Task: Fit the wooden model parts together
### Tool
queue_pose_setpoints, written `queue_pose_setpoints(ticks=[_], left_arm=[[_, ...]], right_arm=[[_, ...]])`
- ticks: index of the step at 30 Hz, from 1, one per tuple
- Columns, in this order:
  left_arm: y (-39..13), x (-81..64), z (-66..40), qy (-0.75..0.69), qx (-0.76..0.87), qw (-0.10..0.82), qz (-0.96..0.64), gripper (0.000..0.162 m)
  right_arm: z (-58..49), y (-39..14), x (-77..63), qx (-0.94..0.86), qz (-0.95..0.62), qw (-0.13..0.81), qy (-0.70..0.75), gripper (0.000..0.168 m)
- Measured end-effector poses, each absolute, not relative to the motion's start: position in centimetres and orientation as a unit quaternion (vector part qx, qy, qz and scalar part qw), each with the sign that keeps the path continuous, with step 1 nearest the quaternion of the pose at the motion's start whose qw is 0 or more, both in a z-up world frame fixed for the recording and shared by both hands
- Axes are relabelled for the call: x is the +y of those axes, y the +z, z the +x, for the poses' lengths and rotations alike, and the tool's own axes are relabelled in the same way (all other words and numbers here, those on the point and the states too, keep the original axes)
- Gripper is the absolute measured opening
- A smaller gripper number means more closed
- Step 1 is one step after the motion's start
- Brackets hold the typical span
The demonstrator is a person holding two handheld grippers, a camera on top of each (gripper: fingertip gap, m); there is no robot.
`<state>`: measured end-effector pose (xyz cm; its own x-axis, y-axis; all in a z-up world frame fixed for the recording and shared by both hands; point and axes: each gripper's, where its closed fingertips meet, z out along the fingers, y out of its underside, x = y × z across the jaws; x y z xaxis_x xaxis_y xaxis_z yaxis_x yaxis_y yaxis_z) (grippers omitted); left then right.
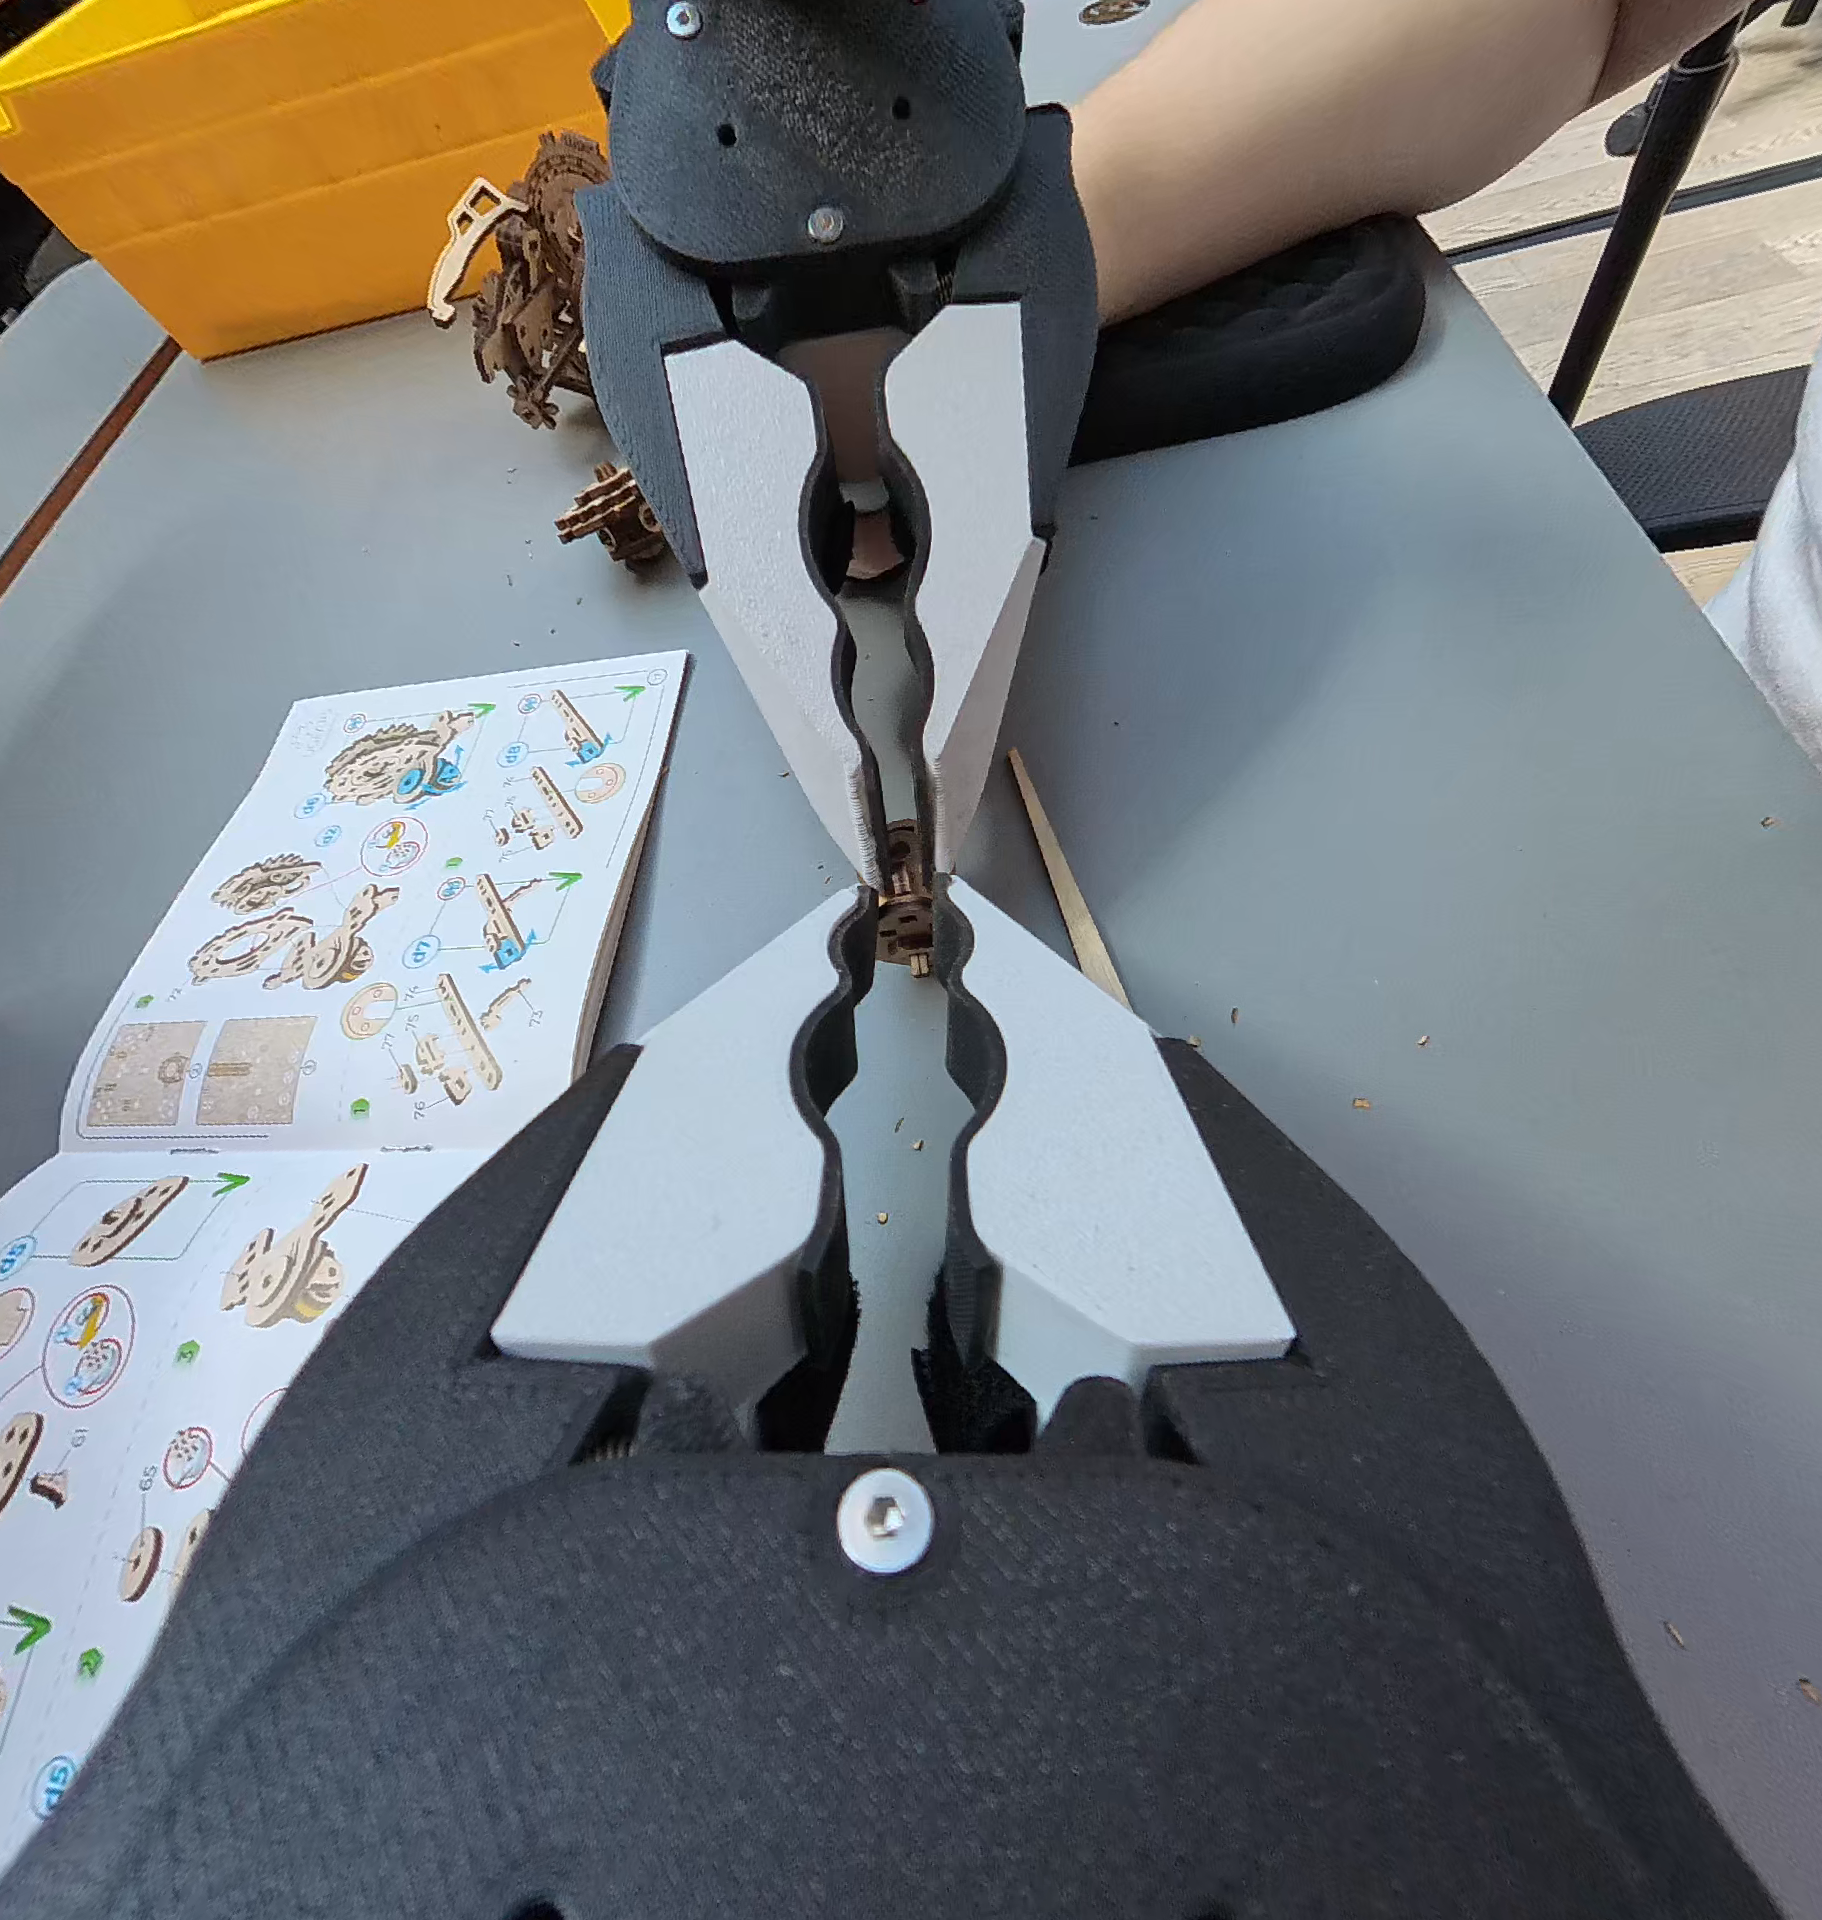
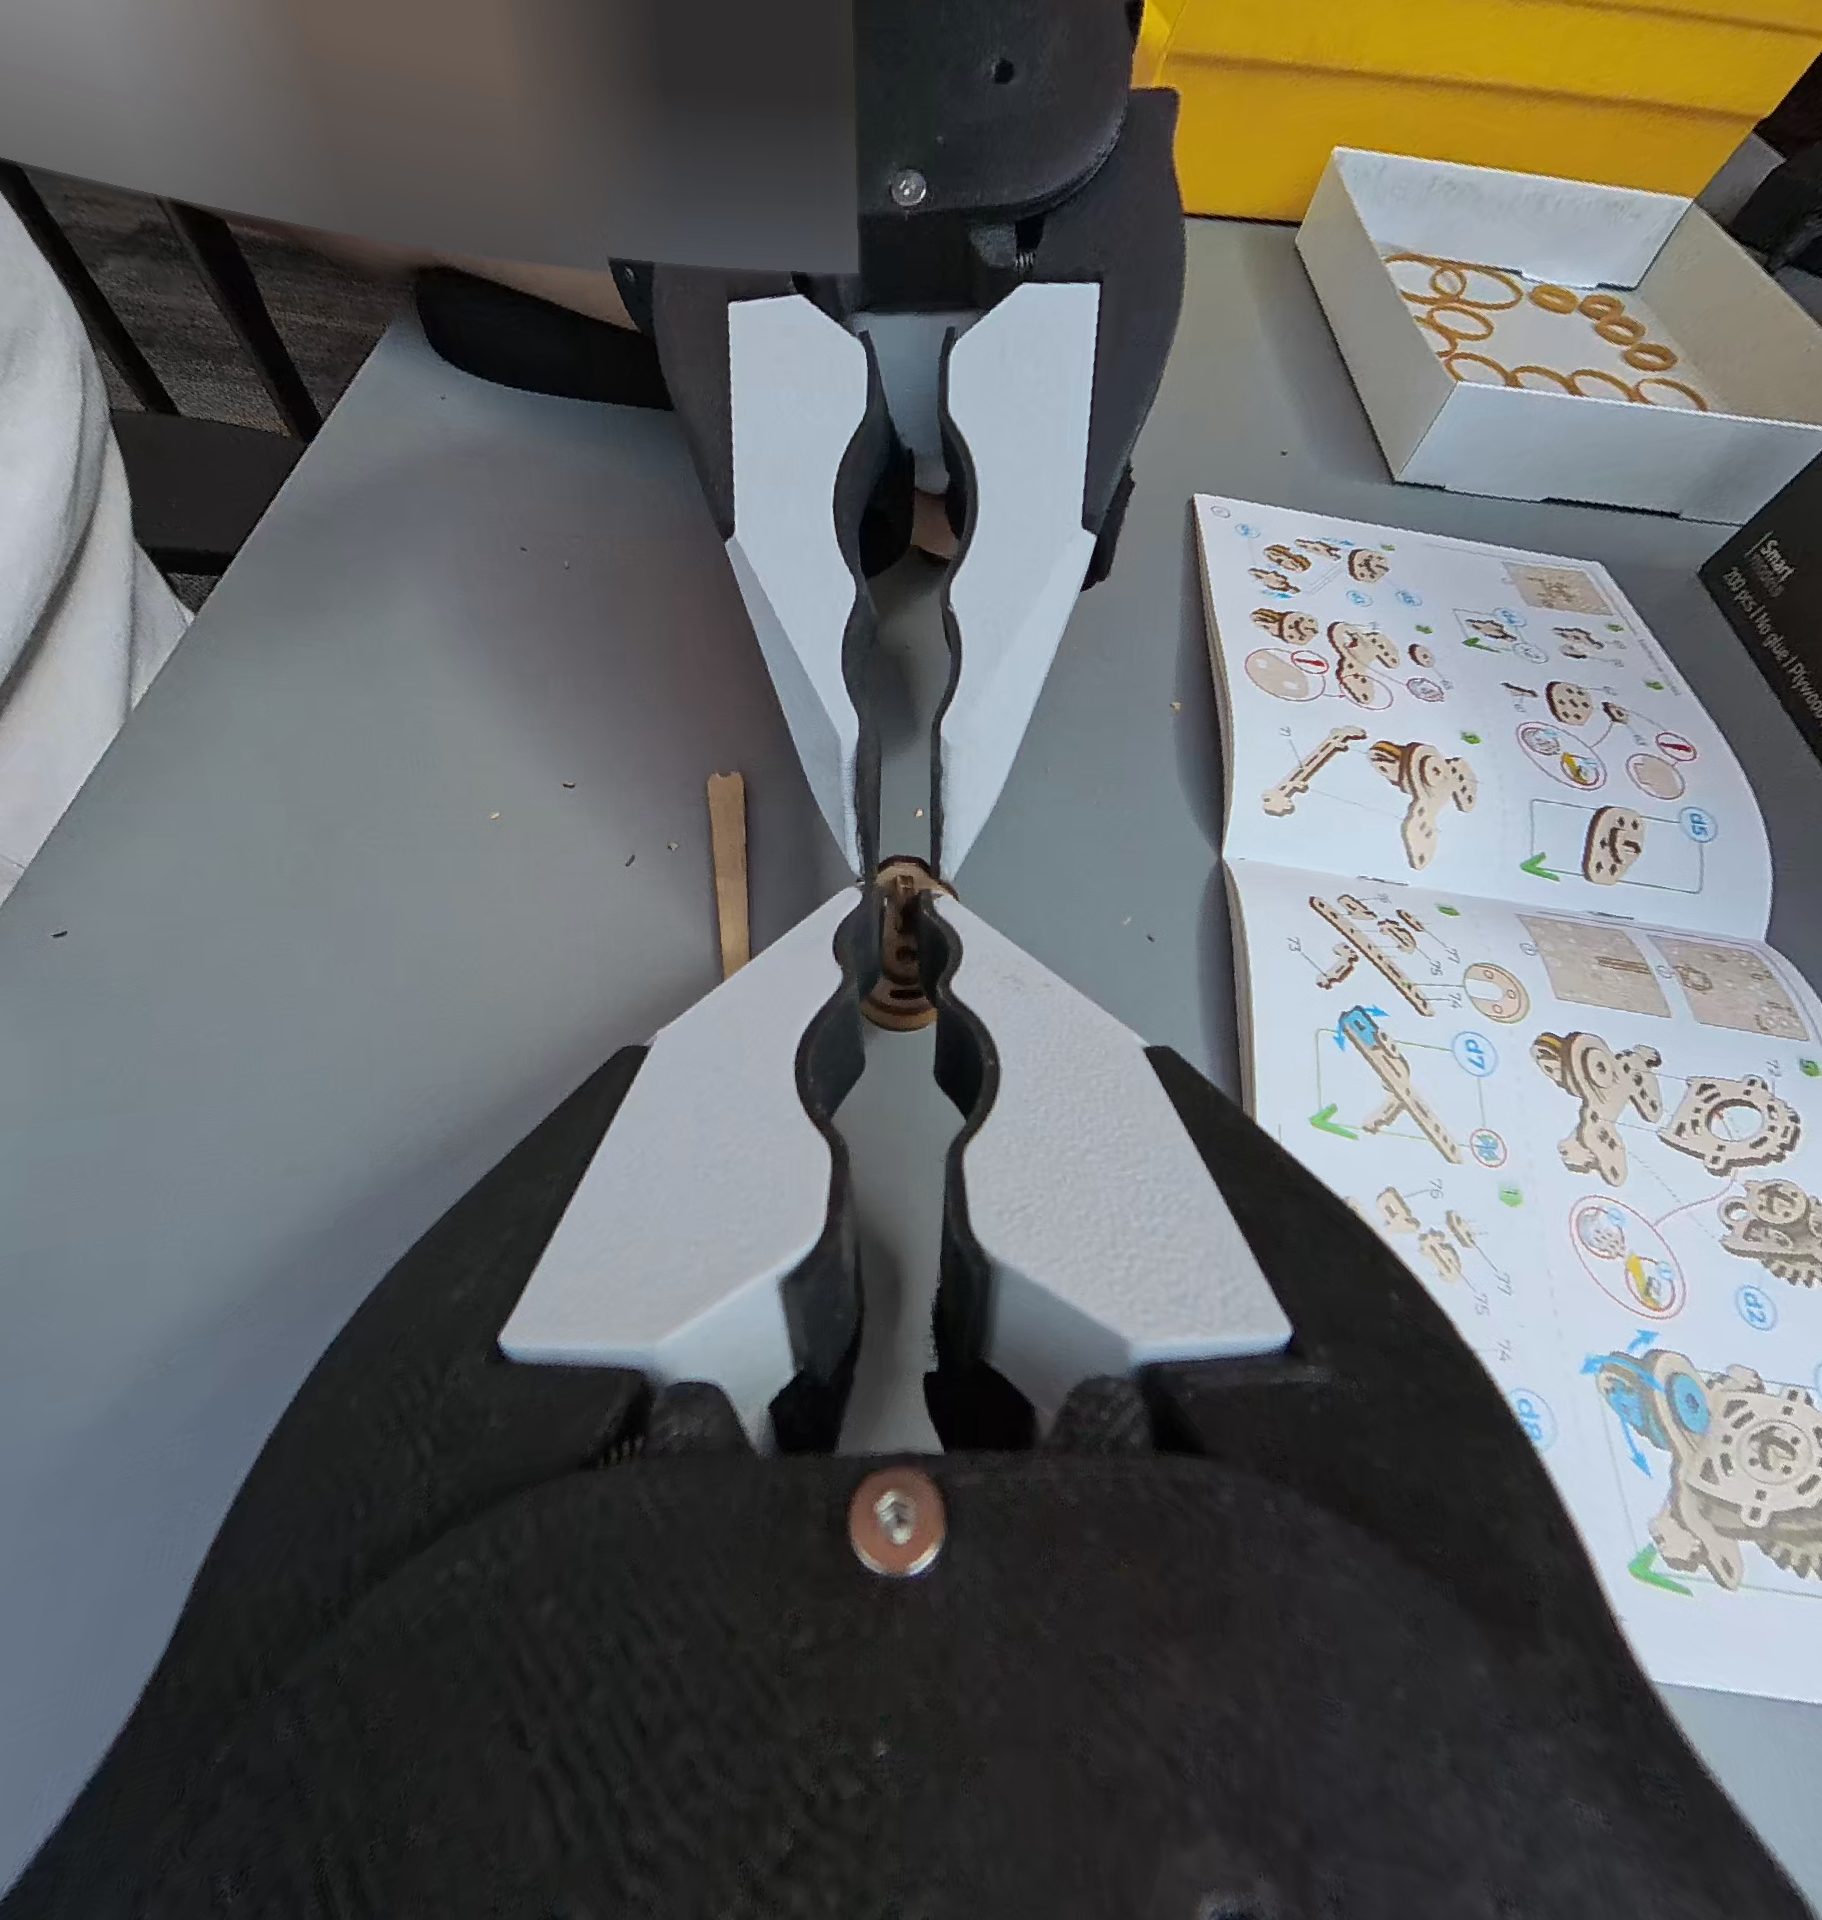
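Note:
My two grippers meet tip to tip above the grey table (image 1: 1406, 831). In the left wrist view, my left gripper (image 1: 902, 906) is shut on a small wooden model part (image 1: 902, 930). My right gripper (image 1: 902, 850) comes in from the far side, shut on another small wooden part (image 1: 899, 840) that touches the first. In the right wrist view, my right gripper (image 2: 896, 920) is shut on a small round wooden part (image 2: 899, 992). The left gripper (image 2: 902, 860) faces it, and its part (image 2: 902, 880) is pressed against the round one.
An open instruction booklet (image 1: 387, 914) (image 2: 1489, 935) lies beside the grippers. A thin wooden stick (image 1: 1068, 883) (image 2: 727, 873) lies near the tips. A geared wooden assembly (image 1: 533, 281), a small sub-assembly (image 1: 616, 514), a yellow bin (image 1: 263, 156), a white box of rings (image 2: 1572, 332), a black box (image 2: 1800, 644) and a forearm (image 1: 1302, 135) are around. My left and right fingertips are right by each other.

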<state>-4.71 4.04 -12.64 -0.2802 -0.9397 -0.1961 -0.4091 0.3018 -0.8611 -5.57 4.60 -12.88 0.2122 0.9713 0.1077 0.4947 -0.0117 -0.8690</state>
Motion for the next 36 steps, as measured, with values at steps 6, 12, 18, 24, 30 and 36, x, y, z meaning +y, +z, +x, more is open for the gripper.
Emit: queue_pose_setpoints(ticks=[6,12,18,24,30,36], left_arm=[[-12.7,3.9,-4.8,-0.360,0.719,0.368,-0.467,0.008],[-12.7,3.9,-4.8,-0.361,0.720,0.367,-0.466,0.008],[-12.7,4.0,-5.0,-0.361,0.718,0.365,-0.469,0.009],[-12.3,4.5,-5.9,-0.386,0.708,0.339,-0.485,0.004],[-13.0,4.3,-5.5,-0.368,0.718,0.342,-0.482,0.005],[-13.0,4.2,-5.6,-0.368,0.721,0.341,-0.478,0.002]], right_arm=[[-5.6,-12.8,4.5,-0.563,-0.651,0.422,0.285,0.001],[-5.6,-12.7,4.5,-0.558,-0.653,0.419,0.293,0.002],[-5.6,-12.8,4.6,-0.559,-0.654,0.421,0.289,0.002],[-5.6,-12.8,4.6,-0.559,-0.654,0.422,0.286,0.002],[-5.7,-12.8,4.6,-0.561,-0.652,0.422,0.287,0.002],[-5.8,-12.8,4.7,-0.561,-0.652,0.422,0.286,0.002]])
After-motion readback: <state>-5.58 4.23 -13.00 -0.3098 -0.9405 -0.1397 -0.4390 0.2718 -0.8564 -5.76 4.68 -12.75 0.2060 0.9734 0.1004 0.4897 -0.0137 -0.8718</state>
